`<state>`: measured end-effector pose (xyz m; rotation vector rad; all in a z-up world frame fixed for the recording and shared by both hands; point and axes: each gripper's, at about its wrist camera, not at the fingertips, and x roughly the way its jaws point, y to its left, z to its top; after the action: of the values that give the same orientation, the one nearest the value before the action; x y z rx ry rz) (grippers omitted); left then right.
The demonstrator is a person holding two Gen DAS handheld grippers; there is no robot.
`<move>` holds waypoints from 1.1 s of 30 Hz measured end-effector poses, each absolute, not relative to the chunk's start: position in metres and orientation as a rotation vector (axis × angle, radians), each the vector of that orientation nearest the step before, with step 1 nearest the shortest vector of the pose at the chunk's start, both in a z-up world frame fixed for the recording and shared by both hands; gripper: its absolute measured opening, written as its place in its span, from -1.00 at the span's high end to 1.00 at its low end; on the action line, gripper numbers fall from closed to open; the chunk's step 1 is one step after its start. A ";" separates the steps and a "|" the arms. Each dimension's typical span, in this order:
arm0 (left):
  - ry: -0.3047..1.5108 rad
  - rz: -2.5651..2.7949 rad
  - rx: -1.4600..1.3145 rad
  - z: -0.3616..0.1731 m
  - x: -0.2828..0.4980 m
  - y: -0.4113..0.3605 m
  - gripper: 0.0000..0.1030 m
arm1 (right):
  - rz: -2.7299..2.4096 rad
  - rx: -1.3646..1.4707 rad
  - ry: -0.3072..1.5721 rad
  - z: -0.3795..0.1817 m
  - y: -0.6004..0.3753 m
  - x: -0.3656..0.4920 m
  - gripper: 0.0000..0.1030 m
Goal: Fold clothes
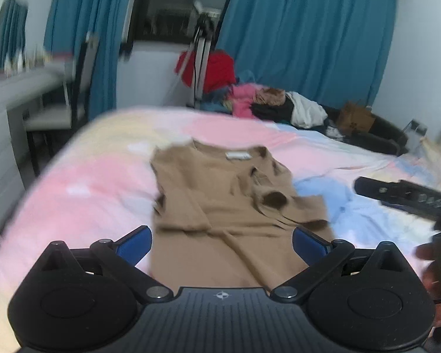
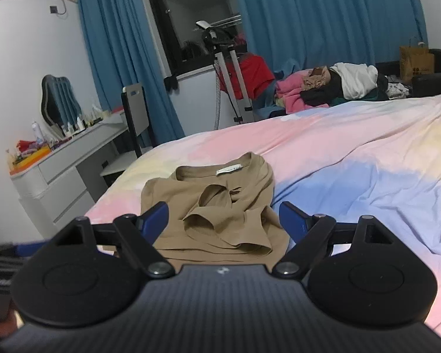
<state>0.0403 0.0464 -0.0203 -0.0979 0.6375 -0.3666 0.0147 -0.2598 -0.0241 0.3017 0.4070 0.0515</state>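
Left wrist view shows the tan shirt [image 1: 220, 206] lying collar-away on the bed [image 1: 82, 176], directly ahead of both wide-spread, empty jaws, left gripper [image 1: 222, 244] nearer than right gripper [image 2: 223, 220].

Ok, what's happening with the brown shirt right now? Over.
Left gripper open, right gripper open, both empty. Tan T-shirt on the bed, sleeves folded in, rumpled. Nothing in the way.

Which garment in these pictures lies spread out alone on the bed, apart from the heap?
The tan shirt, lying between both open grippers, left gripper and right gripper. The red, pink, white and dark clothes are bundled in a pile beyond the bed.
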 end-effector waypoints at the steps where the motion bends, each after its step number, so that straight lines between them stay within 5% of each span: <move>1: 0.678 -0.372 -0.139 -0.023 0.040 0.048 -0.99 | 0.044 0.308 0.415 -0.025 -0.261 0.016 -0.63; 9: 1.137 -0.376 -0.650 -0.102 0.066 0.077 -0.89 | 0.043 0.489 0.515 -0.040 -0.278 0.021 -0.63; 14: 1.110 -0.315 -0.910 -0.130 0.074 0.102 -0.88 | 0.177 0.799 0.632 -0.064 -0.286 0.020 -0.63; 17: 1.051 -0.284 -0.955 -0.135 0.077 0.109 -0.58 | 0.254 0.975 0.750 -0.088 -0.279 0.023 -0.67; 25: 1.010 -0.216 -0.960 -0.142 0.076 0.115 0.60 | 0.315 1.134 1.030 -0.143 -0.244 0.037 -0.65; 33: 0.835 -0.311 -0.985 -0.112 0.060 0.118 0.75 | 0.144 1.199 0.929 -0.150 -0.269 0.032 -0.52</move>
<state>0.0599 0.1183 -0.1120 -0.9848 0.8352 -0.3111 0.0316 -0.2694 -0.1504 1.1993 0.9286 0.1436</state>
